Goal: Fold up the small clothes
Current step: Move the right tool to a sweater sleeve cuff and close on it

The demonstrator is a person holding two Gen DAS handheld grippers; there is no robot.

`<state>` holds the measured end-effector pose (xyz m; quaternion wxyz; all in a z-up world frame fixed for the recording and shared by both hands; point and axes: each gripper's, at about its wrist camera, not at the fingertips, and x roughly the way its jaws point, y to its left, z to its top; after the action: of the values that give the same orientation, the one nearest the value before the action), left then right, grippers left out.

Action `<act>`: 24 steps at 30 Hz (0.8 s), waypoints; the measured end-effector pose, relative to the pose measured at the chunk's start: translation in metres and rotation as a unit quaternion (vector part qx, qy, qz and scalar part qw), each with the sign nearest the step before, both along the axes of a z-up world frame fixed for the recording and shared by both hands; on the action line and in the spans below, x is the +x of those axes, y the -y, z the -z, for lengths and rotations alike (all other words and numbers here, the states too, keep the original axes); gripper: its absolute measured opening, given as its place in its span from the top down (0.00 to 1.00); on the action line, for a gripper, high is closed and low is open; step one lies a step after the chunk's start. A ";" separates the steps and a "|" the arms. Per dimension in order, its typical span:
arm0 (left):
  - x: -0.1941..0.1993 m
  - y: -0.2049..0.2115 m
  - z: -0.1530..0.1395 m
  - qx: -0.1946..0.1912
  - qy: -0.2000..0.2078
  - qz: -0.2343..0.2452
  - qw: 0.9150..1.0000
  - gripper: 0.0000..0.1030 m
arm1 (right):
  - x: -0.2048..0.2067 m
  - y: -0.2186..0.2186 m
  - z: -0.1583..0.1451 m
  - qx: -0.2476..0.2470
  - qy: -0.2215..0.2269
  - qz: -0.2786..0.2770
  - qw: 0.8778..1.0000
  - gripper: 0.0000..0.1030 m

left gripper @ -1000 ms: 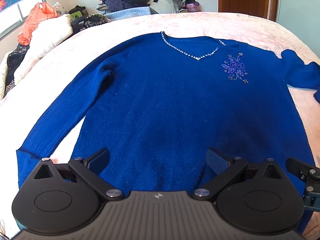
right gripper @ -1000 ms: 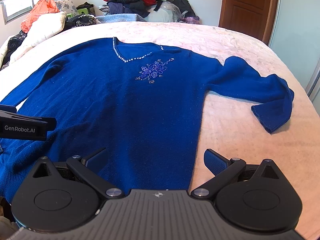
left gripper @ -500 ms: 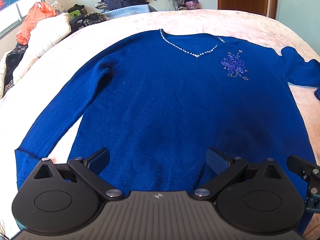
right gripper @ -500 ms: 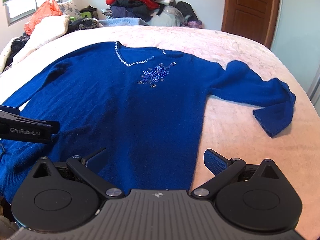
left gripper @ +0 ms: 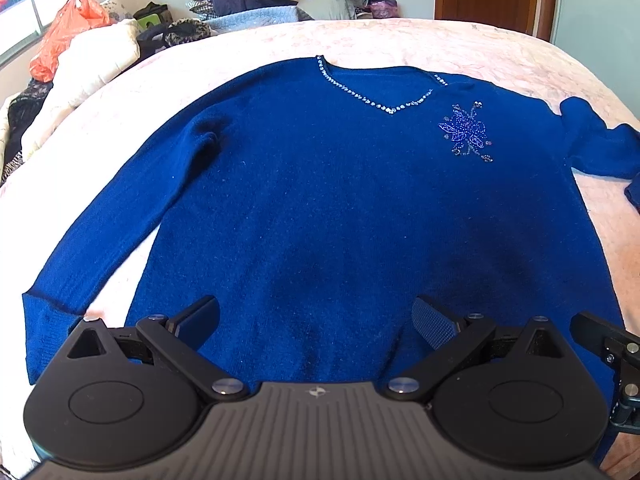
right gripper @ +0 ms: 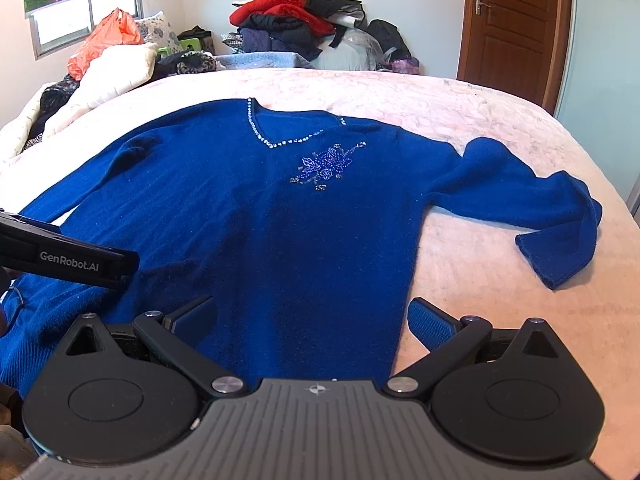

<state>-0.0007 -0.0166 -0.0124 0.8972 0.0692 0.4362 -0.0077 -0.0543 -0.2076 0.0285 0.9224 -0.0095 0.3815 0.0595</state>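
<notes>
A royal blue V-neck sweater [left gripper: 320,200] lies flat, front up, on the pink bed; it also shows in the right wrist view [right gripper: 260,220]. It has a beaded neckline and a beaded flower [right gripper: 326,166]. Its left sleeve [left gripper: 112,232] runs straight down. Its right sleeve [right gripper: 532,208] sticks out sideways with the cuff bent down. My left gripper [left gripper: 316,322] is open and empty above the hem. My right gripper [right gripper: 312,320] is open and empty above the hem's right side. The left gripper's body [right gripper: 68,258] shows at the right wrist view's left edge.
The pink bedspread [right gripper: 480,120] surrounds the sweater. A pile of clothes [right gripper: 296,24] lies beyond the bed's far edge. A white quilt and an orange bag [right gripper: 100,44] lie at far left. A wooden door [right gripper: 516,28] stands at back right.
Both grippers have tilted up and drawn back slightly, so the sweater sits lower in both views. Both stay open. The sweater has not moved.
</notes>
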 end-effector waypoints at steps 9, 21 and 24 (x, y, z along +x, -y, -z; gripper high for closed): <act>-0.002 0.015 -0.006 -0.031 0.028 0.042 0.998 0.00 | 0.000 0.017 0.004 0.025 -0.001 0.008 1.000 0.01; -0.001 0.054 -0.004 -0.007 0.034 0.092 0.995 0.00 | 0.007 0.176 0.015 0.071 0.075 0.274 0.956 0.03; 0.001 0.055 0.000 -0.004 0.026 0.092 0.995 0.00 | 0.016 0.216 0.032 0.169 0.060 0.328 0.927 0.13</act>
<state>-0.0002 -0.0714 -0.0126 0.9037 0.1061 0.4048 -0.0902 -0.0383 -0.4237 -0.0037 0.8993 0.2686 0.2920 -0.1840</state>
